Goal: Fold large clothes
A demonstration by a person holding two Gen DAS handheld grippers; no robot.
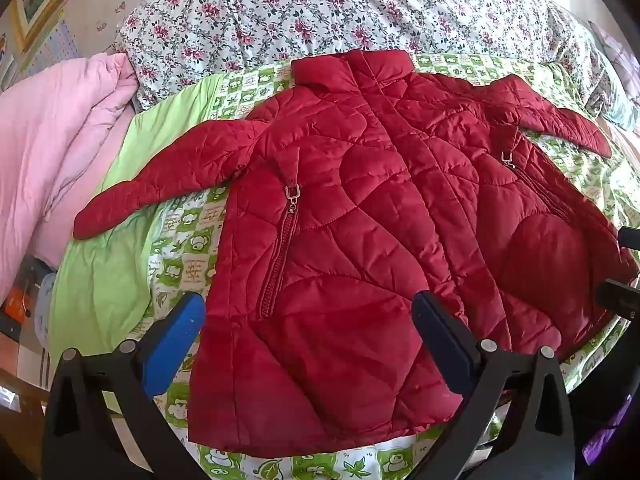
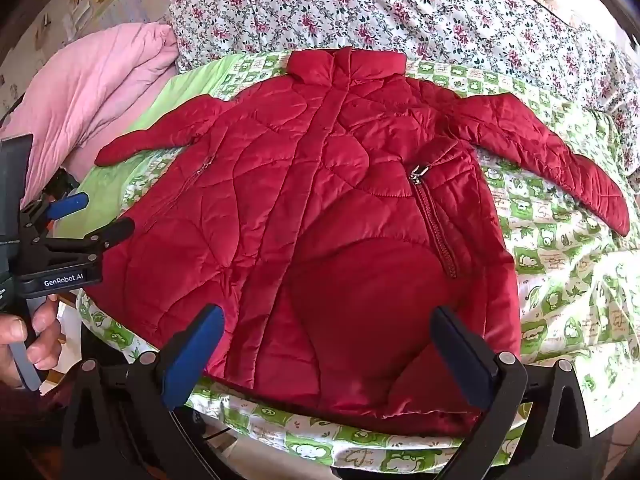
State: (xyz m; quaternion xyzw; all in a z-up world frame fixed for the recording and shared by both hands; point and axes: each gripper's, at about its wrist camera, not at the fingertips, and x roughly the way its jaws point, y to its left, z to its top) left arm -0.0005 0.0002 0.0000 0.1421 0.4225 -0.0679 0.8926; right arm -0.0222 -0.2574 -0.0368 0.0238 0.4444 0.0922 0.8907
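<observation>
A red quilted jacket (image 1: 360, 208) lies flat, front up, on a green patterned bed sheet (image 1: 188, 248), collar at the far side and both sleeves spread outward. It also shows in the right wrist view (image 2: 320, 208). My left gripper (image 1: 308, 320) is open and empty, hovering over the jacket's lower left hem. My right gripper (image 2: 328, 340) is open and empty over the lower right hem. The left gripper also shows at the left edge of the right wrist view (image 2: 76, 216), held by a hand. The right gripper's black parts show at the right edge of the left wrist view (image 1: 624, 276).
A pink quilt (image 1: 52, 152) is bunched at the left of the bed. A floral duvet (image 1: 320, 12) lies along the far side behind the collar. The bed's near edge runs just below the jacket's hem (image 2: 304, 440).
</observation>
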